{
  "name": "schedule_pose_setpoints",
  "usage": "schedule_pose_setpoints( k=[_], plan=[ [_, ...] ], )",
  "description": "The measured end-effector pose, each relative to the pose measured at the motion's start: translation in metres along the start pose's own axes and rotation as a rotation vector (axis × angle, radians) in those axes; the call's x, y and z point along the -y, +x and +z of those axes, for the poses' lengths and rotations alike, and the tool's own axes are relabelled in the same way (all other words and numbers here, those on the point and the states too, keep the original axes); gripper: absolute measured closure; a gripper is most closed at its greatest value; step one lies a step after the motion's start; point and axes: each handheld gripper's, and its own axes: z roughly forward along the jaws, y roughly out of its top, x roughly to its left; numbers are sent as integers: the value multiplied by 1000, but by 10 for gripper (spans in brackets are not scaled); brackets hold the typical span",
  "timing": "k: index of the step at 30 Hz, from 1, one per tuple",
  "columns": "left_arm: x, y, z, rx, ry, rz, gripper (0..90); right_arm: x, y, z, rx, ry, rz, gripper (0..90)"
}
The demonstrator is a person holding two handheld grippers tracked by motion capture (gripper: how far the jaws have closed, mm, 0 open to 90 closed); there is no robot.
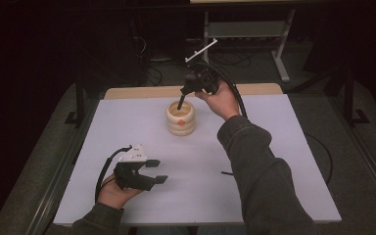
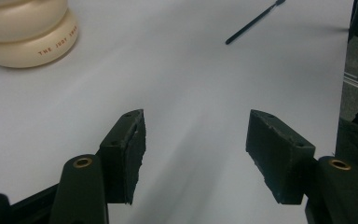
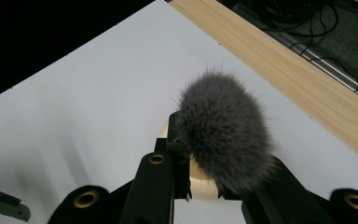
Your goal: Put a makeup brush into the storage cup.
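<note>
brush (image 3: pixel 223 135) fluff fills r gripper (image 3: pixel 205 186) view; high shows cup (image 1: pixel 180 119).

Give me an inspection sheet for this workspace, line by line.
Surface: white table with a wooden strip along its far edge.
Job's things: cream ridged holder; fluffy grey brush standing handle-down in it.
Clutter: thin black stick lying on the table.
Grippers: left hand-held gripper open, low over the table; right hand-held gripper shut on the brush.
Cables: black cable trailing from the right hand-held gripper.
Surroundings: dark floor, loose wires, metal frame.
</note>
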Motion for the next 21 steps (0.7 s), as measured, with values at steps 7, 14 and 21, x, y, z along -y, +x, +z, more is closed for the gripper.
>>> schedule_pose_setpoints(
  k=[7,14,21],
  plan=[
    [0,1,-1,-1,3,5,367,1,-3,4,18,4,11,772],
    [-1,0,-2,-1,4,1,367,5,-7,10,20,7,18,771],
    [-1,0,-2,-1,8,2,367,10,-9,18,20,18,32,771]
  ],
)
